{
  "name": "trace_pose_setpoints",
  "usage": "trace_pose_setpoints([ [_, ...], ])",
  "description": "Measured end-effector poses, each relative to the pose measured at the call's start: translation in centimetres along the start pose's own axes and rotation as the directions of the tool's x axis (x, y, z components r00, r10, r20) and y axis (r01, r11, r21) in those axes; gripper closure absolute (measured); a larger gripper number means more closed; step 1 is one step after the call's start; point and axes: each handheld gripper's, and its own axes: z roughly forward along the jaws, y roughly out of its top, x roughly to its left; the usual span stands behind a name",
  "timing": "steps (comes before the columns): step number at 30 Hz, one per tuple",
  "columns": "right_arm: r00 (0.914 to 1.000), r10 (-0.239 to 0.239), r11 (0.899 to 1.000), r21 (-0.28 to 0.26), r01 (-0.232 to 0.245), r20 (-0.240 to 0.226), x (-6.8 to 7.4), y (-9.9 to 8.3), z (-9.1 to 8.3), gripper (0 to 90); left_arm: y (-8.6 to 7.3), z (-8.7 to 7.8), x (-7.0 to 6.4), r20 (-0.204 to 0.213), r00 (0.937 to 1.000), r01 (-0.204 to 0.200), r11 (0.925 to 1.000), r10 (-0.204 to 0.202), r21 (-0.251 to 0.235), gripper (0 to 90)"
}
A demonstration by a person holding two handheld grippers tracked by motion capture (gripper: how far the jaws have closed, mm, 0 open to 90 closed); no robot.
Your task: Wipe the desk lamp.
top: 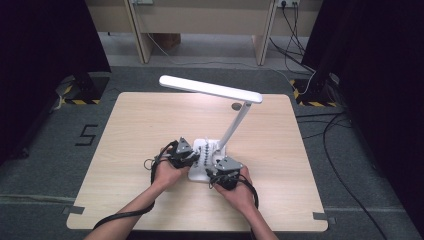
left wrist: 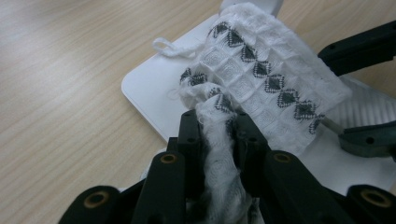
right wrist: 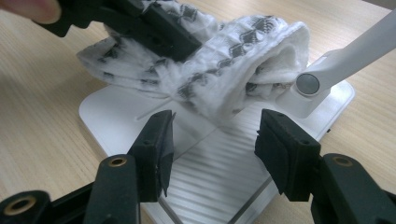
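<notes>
Two grippers meet at the base of a white desk lamp [top: 220,107] standing on a light wooden table [top: 135,125]. The lamp's flat base [left wrist: 149,93] sits near the front-centre of the tabletop, w/ its arm leaning up and back to a long white head. A white cloth [left wrist: 261,70] w/ a waffle texture and rows of dark diamond marks lies bunched on the base, right by the foot of the arm.

Left gripper [left wrist: 217,128] — jaws pressed together on a twisted end of the cloth, fabric squeezed up between the two black pads; the rest of the cloth spreads out ahead of it over the base. In the high view it sits at the base's left edge, held in the person's left hand [top: 167,172].

Right gripper [right wrist: 215,140] — jaws standing wide apart, nothing between them, low over the ribbed part of the base just short of the cloth. It's at the base's front-right corner, in the right hand [top: 240,192]. Cables trail back from both along the forearms.
</notes>
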Motion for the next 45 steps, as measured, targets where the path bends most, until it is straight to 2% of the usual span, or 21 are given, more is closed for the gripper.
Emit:
trace_pose_setpoints([
  [7,0.9991,0.035,0.999,0.036,-0.035,-0.022,-0.6,0.6,-0.3,44.6,-0.5,-0.6,-0.5,0.006,0.9999,-0.012,0.9999,0.012,-0.003,75.7],
  [8,0.9984,0.05,0.998,0.037,-0.049,-0.028,-0.7,0.7,-0.7,44.2,-0.6,-0.7,-0.5,0.009,0.9998,-0.017,0.9998,0.018,-0.005,75.7],
  [15,0.997,0.067,0.998,0.014,-0.066,-0.039,-1.4,1.7,-2.2,42.4,-1.0,-1.4,-1.2,0.02,0.9992,-0.034,0.9994,0.034,-0.002,75.7],
  [21,0.9973,0.048,0.999,0.012,-0.048,-0.055,-1.1,2.2,-2.5,40.5,-1.4,-2.1,-1.7,0.04,0.9979,-0.051,0.9987,0.051,0.004,75.7],
  [26,0.9972,0.011,1.0,0.009,-0.01,-0.074,-0.4,2.9,-2.5,38.7,-1.8,-2.6,-2.1,0.065,0.9966,-0.052,0.9987,0.051,0.0,75.7],
  [32,0.9968,-0.017,1.0,-0.012,0.016,-0.077,-0.1,4.0,-2.7,37.8,-2.1,-3.2,-2.7,0.104,0.9919,-0.074,0.9972,0.074,-0.001,75.7],
  [34,0.9953,-0.028,1.0,-0.008,0.027,-0.092,0.0,4.1,-2.6,37.3,-2.2,-3.4,-2.8,0.116,0.9902,-0.077,0.997,0.077,-0.001,75.7],
  [38,0.9907,-0.049,0.999,0.018,0.051,-0.127,0.2,3.9,-2.0,36.2,-2.3,-3.5,-2.9,0.15,0.9853,-0.082,0.9966,0.082,-0.003,75.7],
  [45,0.9823,-0.073,0.994,0.069,0.086,-0.173,0.2,3.2,-1.2,35.6,-2.3,-3.5,-2.4,0.174,0.9818,-0.078,0.9969,0.077,0.003,75.6],
])
